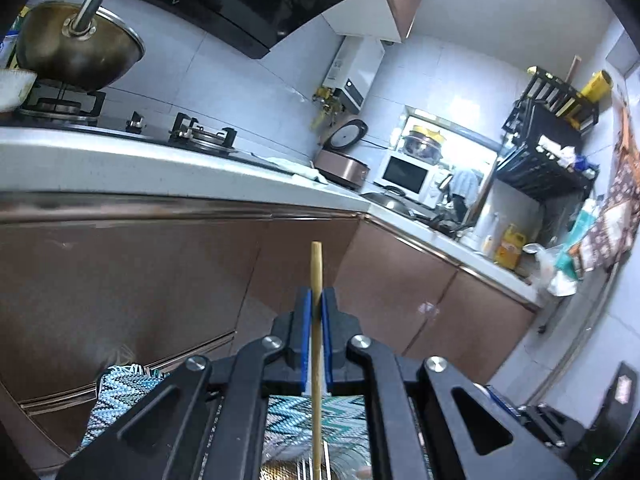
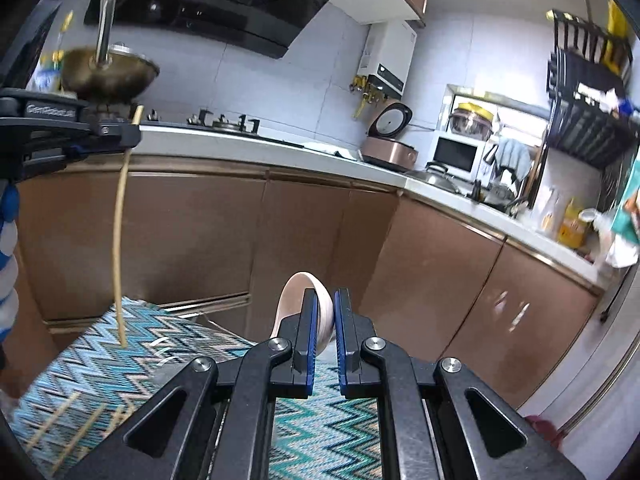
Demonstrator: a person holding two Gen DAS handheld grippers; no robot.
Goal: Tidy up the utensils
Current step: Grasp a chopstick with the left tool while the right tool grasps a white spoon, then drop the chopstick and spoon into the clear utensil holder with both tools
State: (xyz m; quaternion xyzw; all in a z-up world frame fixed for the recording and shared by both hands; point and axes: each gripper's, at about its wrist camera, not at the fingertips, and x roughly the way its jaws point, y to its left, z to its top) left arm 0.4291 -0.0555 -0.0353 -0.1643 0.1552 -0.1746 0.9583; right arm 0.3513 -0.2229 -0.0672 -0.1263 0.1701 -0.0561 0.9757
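Observation:
My left gripper (image 1: 317, 300) is shut on a bamboo chopstick (image 1: 316, 264), which stands upright between the blue pads and runs down past them. In the right wrist view the left gripper (image 2: 130, 130) is at the upper left, holding the chopstick (image 2: 119, 232) hanging with its tip just above the zigzag-patterned cloth (image 2: 100, 364). My right gripper (image 2: 325, 300) is shut on a white ceramic spoon (image 2: 298, 292), its bowl sticking up between the pads. Several more chopsticks (image 2: 68, 420) lie on the cloth at the lower left. Fork tines (image 1: 304, 468) show below my left gripper.
Brown cabinet doors (image 2: 200, 240) face me below a white counter (image 2: 280, 152). A wok (image 1: 76, 44) sits on the gas stove (image 1: 200, 136). A rice cooker (image 2: 390, 148), microwave (image 2: 456, 156) and black dish rack (image 2: 588, 128) stand along the back right.

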